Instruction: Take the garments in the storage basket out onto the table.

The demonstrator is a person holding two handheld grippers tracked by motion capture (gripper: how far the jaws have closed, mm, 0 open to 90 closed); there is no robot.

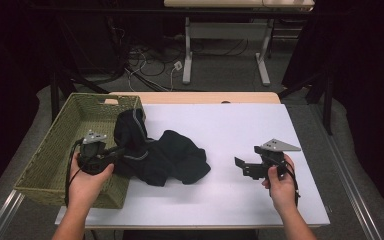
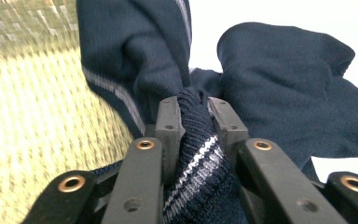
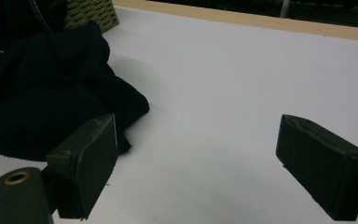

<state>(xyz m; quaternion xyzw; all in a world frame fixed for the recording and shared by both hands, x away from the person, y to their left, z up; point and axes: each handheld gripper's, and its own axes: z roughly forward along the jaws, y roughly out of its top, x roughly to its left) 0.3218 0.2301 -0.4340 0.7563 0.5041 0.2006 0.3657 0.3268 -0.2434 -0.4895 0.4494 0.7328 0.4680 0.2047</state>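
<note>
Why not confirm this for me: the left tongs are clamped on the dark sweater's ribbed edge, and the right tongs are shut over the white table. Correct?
Not quite. The right tongs stand open, as the right gripper view shows, over the white table. The left tongs are indeed clamped on the dark sweater.

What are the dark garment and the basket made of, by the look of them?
Garment: soft navy knit, probably cotton or wool; the ribbed, pale-striped edge bunches between the left gripper fingers, matte and limp. Basket: stiff woven fibre, olive-green, perhaps seagrass or paper cord; a tight weave shows on its walls, with a cut-out handle in the far wall.
</note>
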